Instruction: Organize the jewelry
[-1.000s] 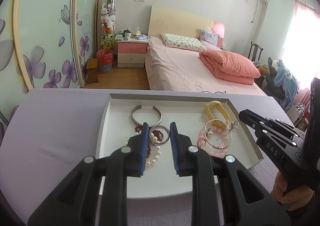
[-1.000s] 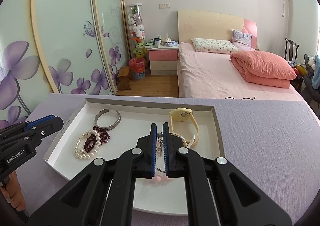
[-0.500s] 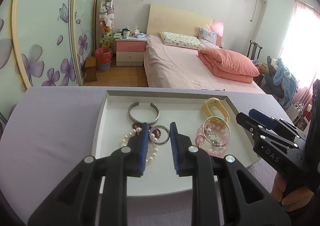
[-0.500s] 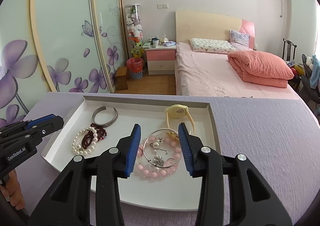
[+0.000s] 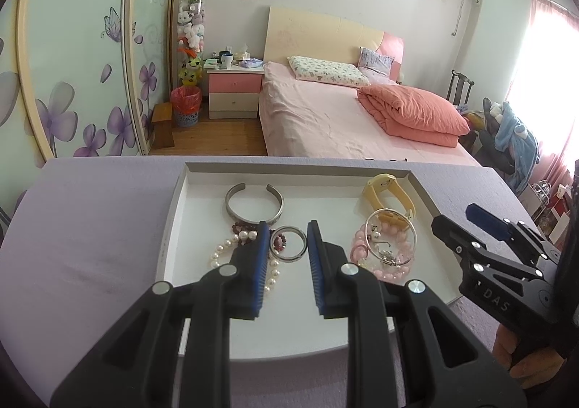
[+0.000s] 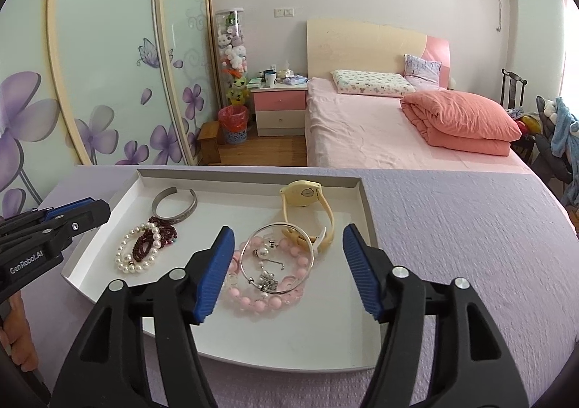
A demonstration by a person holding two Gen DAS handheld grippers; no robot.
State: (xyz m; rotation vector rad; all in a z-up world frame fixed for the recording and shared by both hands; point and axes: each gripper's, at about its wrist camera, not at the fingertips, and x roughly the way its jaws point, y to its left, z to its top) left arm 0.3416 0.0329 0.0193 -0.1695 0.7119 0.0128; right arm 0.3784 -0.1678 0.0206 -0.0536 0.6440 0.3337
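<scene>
A white tray (image 5: 202, 328) (image 6: 318, 343) lies on a purple cloth. In it are a silver cuff (image 5: 254, 204) (image 6: 174, 207), a pearl bracelet (image 6: 134, 253) tangled with dark red beads (image 6: 153, 238), a small silver ring (image 5: 288, 245), a yellow watch (image 5: 389, 194) (image 6: 307, 207), and a thin silver charm bangle (image 6: 277, 256) on a pink bead bracelet (image 5: 383, 256) (image 6: 264, 296). My left gripper (image 5: 287, 239) is open and empty, its jaws either side of the ring. My right gripper (image 6: 287, 256) is wide open and empty, above the bangle.
The purple table (image 6: 470, 263) ends at a far edge before a wooden floor. Beyond stand a pink bed (image 6: 398, 133), a nightstand (image 6: 280, 111) and sliding wardrobe doors (image 6: 108, 64). My right gripper shows at the right of the left wrist view (image 5: 488, 249).
My right gripper was shut on the silver bangle a second ago; it has opened wide and pulled back, leaving the bangle on the pink beads. The left gripper has lifted slightly.
</scene>
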